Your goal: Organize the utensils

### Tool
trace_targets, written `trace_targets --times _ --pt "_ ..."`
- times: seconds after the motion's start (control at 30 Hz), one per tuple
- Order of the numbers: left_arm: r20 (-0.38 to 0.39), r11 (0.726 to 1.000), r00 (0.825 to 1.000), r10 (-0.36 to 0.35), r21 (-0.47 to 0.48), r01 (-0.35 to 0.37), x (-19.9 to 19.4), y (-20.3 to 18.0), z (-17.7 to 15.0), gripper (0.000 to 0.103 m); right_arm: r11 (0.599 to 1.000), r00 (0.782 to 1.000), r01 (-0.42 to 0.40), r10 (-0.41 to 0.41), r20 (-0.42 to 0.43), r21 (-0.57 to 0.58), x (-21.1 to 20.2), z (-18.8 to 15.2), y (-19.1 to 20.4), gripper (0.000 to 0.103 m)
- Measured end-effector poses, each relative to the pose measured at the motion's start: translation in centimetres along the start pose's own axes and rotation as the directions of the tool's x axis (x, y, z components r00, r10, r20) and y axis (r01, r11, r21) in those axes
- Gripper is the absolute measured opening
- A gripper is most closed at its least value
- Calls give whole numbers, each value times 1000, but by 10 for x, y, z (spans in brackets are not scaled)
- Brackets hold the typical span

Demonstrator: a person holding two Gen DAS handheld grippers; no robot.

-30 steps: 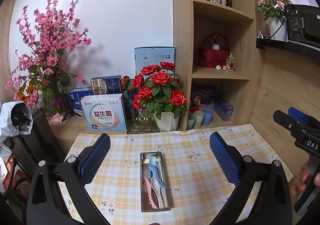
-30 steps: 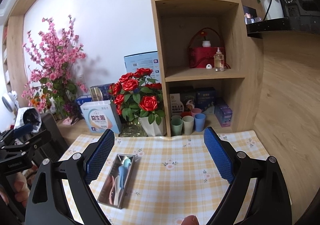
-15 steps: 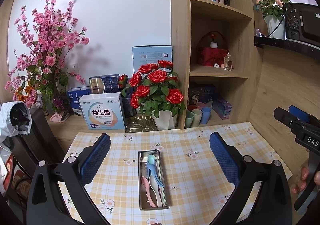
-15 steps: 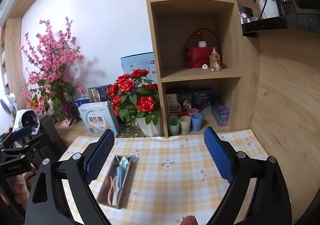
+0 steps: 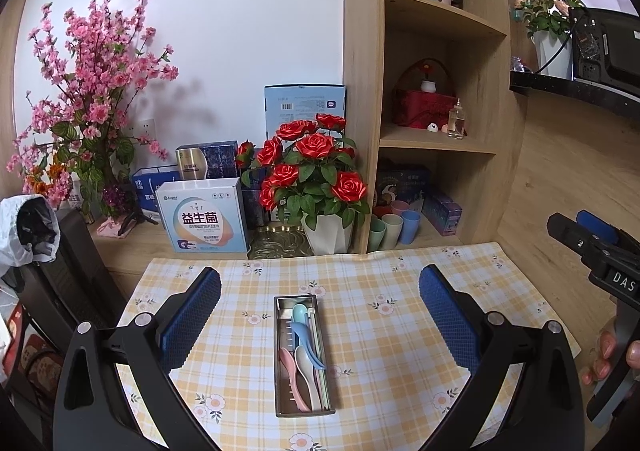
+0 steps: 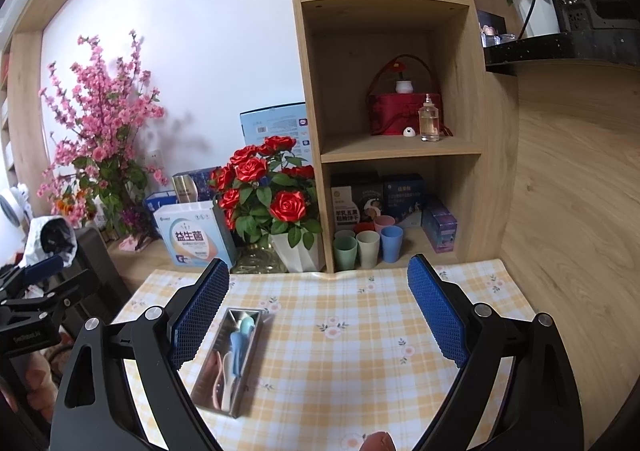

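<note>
Left wrist view looks straight down onto a narrow metal tray [image 5: 304,355] lying lengthwise on the yellow checked cloth [image 5: 380,315] of the table, about midway between the two blue pads of the left hand-held gripper [image 5: 320,315], whose jaws stand wide apart with nothing between them. Inside the tray lie a pale teal spoon [image 5: 299,313] at the far end, a blue spoon [image 5: 306,343] across the middle, and a pink spoon [image 5: 291,371] beside a cream spoon [image 5: 305,371] toward the near end, all overlapping one another. In the right wrist view the same tray sits low and left, just beside the left finger of the right hand-held gripper [image 6: 318,315], which is likewise spread wide and empty above bare cloth. Beyond the cloth's far edge stand a white pot of red roses [image 5: 312,175] and a white box with Chinese lettering [image 5: 202,217]. To the right of the roses, a wooden shelf unit [image 5: 440,139] holds small pastel cups [image 5: 394,227] on its lowest level. A pink blossom spray [image 5: 88,91] rises at the far left.
</note>
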State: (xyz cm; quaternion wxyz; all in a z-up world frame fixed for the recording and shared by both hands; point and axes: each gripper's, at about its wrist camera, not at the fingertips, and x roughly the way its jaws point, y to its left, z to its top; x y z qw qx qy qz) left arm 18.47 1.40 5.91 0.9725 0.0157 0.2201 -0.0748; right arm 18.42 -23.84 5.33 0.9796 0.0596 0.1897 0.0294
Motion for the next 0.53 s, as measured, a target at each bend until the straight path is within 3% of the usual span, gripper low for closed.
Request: trace_targets --times 0.53 --pt "-11 1000 1000 18 1 -18 4 4 -2 97 1000 1000 10 -10 -15 -3 8 0 3 88"
